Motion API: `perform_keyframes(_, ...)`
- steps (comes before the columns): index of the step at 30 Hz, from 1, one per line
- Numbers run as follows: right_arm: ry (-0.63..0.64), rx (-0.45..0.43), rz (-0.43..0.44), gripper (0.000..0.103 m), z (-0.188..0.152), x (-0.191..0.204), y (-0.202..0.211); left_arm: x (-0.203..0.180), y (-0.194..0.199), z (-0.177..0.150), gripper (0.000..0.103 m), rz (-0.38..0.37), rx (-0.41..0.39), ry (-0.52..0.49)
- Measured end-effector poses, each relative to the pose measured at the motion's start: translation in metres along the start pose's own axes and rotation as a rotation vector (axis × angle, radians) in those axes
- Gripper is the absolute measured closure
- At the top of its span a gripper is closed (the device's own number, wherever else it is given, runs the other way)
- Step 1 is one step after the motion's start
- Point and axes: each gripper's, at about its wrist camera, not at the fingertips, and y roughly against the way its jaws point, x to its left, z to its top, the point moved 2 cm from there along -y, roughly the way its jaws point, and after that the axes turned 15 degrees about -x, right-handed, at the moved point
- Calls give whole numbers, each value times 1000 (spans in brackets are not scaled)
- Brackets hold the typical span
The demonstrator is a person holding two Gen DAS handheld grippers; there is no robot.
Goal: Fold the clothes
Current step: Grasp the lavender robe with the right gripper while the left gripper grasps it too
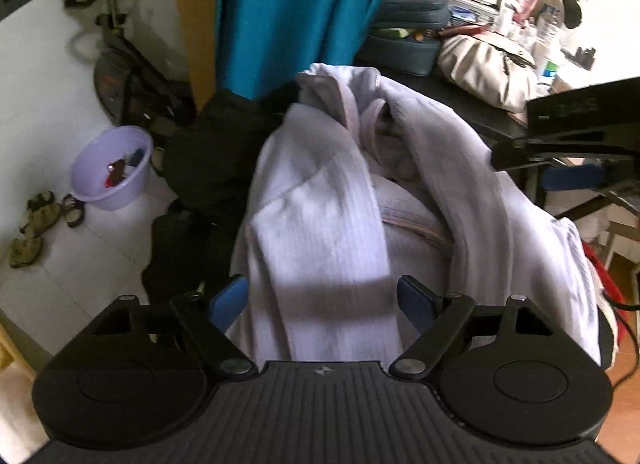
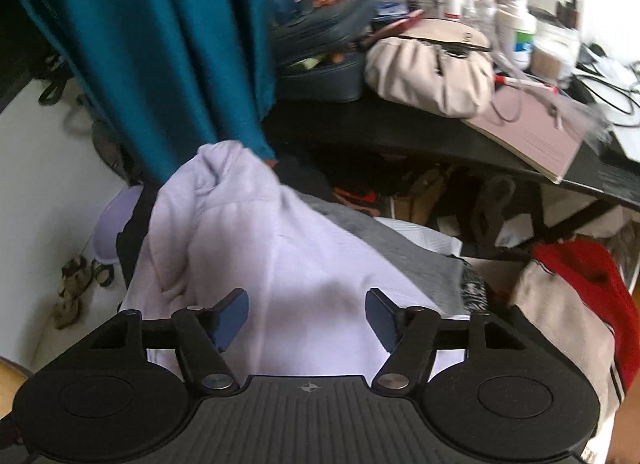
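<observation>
Fingers of both the left gripper (image 1: 322, 298) and right gripper (image 2: 307, 314) apart, straddling the lilac garment (image 1: 320, 224), nothing gripped.

No legible text, label or number on anything in view.

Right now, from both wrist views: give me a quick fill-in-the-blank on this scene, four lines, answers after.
1. The garment below the left tool is pale ____ in colour.
2. The curtain hanging behind it is ____.
3. The lilac plastic basin stands on the ____.
4. The beige handbag rests on a ____ table.

Missing words: lilac; teal; floor; black
</observation>
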Motion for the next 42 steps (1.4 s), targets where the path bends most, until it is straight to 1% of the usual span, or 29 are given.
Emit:
perform_keyframes(2, 32, 14, 19, 46, -3, 10, -6, -6, -4, -1, 19, -4, 6, -37)
perform_keyframes(3, 65, 28, 32, 50, -6, 16, -10, -9, -6, -1, 25, -1, 8, -55)
perform_keyframes(4, 93, 30, 33, 59, -8, 21, -13, -9, -8, -1, 47, 6, 9, -68)
perform_keyframes(5, 119, 31, 34, 59, -11, 25, -15, -8, -9, -1, 56, 3, 12, -63)
perform_keyframes(7, 127, 12, 27, 71, -12, 29, -13, 0, -7, 2, 77, -38, 27, 17)
perform_keyframes(8, 124, 6, 26, 74, -11, 29, -10, 4, -5, 3, 80, -40, 28, 39)
perform_keyframes(9, 117, -2, 25, 84, -10, 28, -7, 8, -2, 3, 83, -39, 26, 53)
perform_keyframes(10, 100, -15, 27, 102, -8, 24, -3, 10, 2, 3, 85, -31, 20, 52)
perform_keyframes(14, 16, -86, -6, 103, 4, -7, 16, 20, 15, -1, 87, -13, -5, 44)
perform_keyframes(16, -21, -124, -51, 103, 8, -29, 26, 26, 21, -4, 93, 6, -18, 52)
perform_keyframes(19, -107, -124, -132, 103, 8, -69, 33, 39, 25, -6, 92, 58, -26, 67)
perform_keyframes(20, -133, -107, -131, 103, 7, -78, 32, 42, 21, -7, 90, 51, -14, 73)
perform_keyframes(21, -155, -81, -104, 103, 4, -82, 30, 44, 16, -7, 84, 47, -3, 77)
perform_keyframes(22, -164, -58, -74, 100, 1, -81, 28, 45, 10, -7, 68, 49, 7, 75)
perform_keyframes(23, -161, -37, -33, 98, -3, -74, 27, 45, 4, -6, 57, 52, 14, 75)
perform_keyframes(24, -144, -28, -7, 89, -5, -65, 27, 45, -1, -6, 36, 54, 15, 77)
perform_keyframes(25, -114, -25, 16, 73, -10, -52, 27, 45, -6, -5, 31, 56, 17, 82)
perform_keyframes(27, -47, -19, 54, 59, -18, -26, 28, 48, -14, -6, 31, 58, 33, 103)
perform_keyframes(28, -12, -15, 69, 58, -22, -13, 28, 50, -17, -8, 31, 55, 42, 114)
perform_keyframes(29, 21, -8, 82, 56, -25, -1, 26, 52, -19, -10, 31, 53, 50, 124)
perform_keyframes(30, 48, 2, 81, 49, -27, 8, 23, 54, -21, -10, 36, 53, 56, 128)
perform_keyframes(31, 75, 11, 79, 42, -29, 18, 20, 55, -22, -11, 49, 51, 58, 131)
perform_keyframes(32, 117, 10, 70, 40, -32, 25, 17, 55, -22, -12, 61, 40, 61, 134)
perform_keyframes(33, 161, 3, 54, 46, -34, 31, 16, 55, -22, -13, 82, 23, 67, 140)
perform_keyframes(34, 203, -5, 36, 62, -36, 36, 15, 55, -21, -13, 85, 13, 71, 144)
perform_keyframes(36, 186, -16, 26, 72, -37, 34, 17, 54, -16, -12, 89, 28, 65, 126)
perform_keyframes(37, 128, -24, 41, 86, -34, 25, 21, 53, -14, -11, 90, 38, 59, 114)
perform_keyframes(39, 15, -47, 61, 95, -28, 5, 31, 53, -7, -9, 91, 48, 46, 93)
perform_keyframes(42, -89, -97, 33, 97, -24, -29, 46, 55, 6, -6, 91, 54, 26, 51)
